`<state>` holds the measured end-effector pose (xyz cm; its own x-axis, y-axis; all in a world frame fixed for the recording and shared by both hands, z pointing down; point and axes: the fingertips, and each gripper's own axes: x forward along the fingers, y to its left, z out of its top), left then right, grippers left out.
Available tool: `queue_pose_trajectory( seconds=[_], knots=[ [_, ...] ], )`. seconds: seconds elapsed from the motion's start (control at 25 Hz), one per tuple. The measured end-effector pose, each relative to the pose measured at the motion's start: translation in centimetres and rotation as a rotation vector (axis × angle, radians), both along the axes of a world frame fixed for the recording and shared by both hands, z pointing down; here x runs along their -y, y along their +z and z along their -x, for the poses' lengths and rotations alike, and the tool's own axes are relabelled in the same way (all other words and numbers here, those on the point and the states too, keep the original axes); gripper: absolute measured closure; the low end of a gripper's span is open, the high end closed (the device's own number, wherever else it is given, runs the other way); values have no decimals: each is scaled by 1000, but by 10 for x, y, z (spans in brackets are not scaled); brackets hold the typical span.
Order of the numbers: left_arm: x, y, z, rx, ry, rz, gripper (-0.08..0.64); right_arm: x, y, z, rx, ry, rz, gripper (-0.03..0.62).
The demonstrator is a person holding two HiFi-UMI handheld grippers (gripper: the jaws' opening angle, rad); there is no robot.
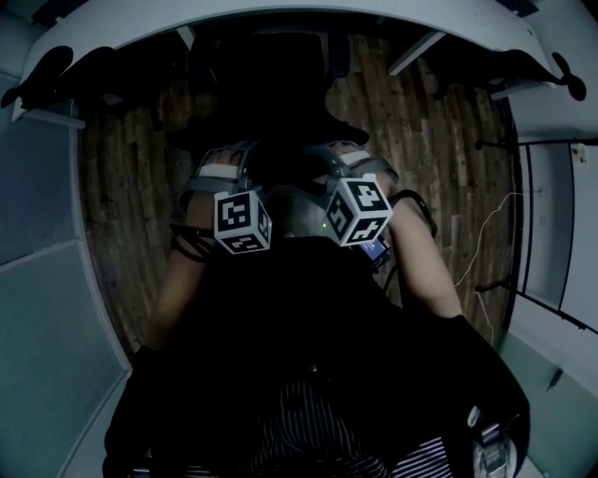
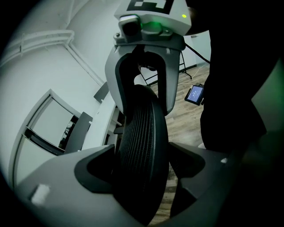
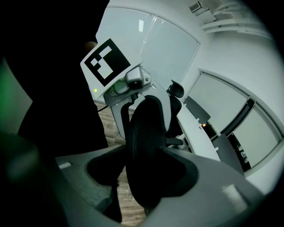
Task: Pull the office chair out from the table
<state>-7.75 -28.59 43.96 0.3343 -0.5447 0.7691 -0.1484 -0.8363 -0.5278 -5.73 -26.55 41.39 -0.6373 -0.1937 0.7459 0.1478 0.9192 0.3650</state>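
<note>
The black office chair (image 1: 271, 103) stands in front of me with its seat half under the curved white table (image 1: 420, 14). Both grippers hold the top rim of its mesh backrest side by side. In the left gripper view, my left gripper (image 2: 142, 164) has the backrest edge (image 2: 144, 133) between its jaws, which are closed on it. My right gripper (image 3: 146, 166) clamps the same rim (image 3: 144, 128) a little further along. From the head view I see the left gripper (image 1: 229, 161) and the right gripper (image 1: 346, 163) with their marker cubes; the fingertips are lost in the dark.
Wooden floor (image 1: 420, 121) surrounds the chair. A glass partition (image 1: 37, 308) runs along the left, and stand legs (image 1: 495, 145) and a cable (image 1: 486, 233) lie at the right. A small lit screen (image 2: 195, 94) hangs by my body. Another dark chair (image 3: 176, 91) sits at the table.
</note>
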Motion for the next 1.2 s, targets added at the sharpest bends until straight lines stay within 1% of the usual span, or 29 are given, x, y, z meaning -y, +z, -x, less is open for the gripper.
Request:
queue_pose_trajectory(
  seconds=[0.16,0.24,0.32,0.4,0.6,0.8,0.92,1.04,1.12,1.2],
  knots=[
    [38,3,21,19,15,-12,169,39,-1,21,-16,26,0,359],
    [60,9,36,60,25,-32,169,62,1,33,-23,43,-7,357],
    [81,16,49,121,47,-57,185,83,5,42,-37,63,-13,353],
    [100,20,57,147,66,-71,193,104,8,48,-53,80,-20,351],
    [155,14,68,143,97,-76,203,162,5,62,-67,103,-24,347],
    [193,19,87,151,131,-86,207,201,8,81,-69,133,-40,347],
    [217,21,101,155,133,-97,207,225,11,95,-68,144,-65,347],
    [239,20,98,158,130,-97,207,249,11,92,-78,146,-71,347],
    [256,16,86,164,128,-92,210,266,6,79,-87,145,-69,347],
    [268,10,73,162,119,-70,221,279,2,67,-101,138,-70,347]
  ],
)
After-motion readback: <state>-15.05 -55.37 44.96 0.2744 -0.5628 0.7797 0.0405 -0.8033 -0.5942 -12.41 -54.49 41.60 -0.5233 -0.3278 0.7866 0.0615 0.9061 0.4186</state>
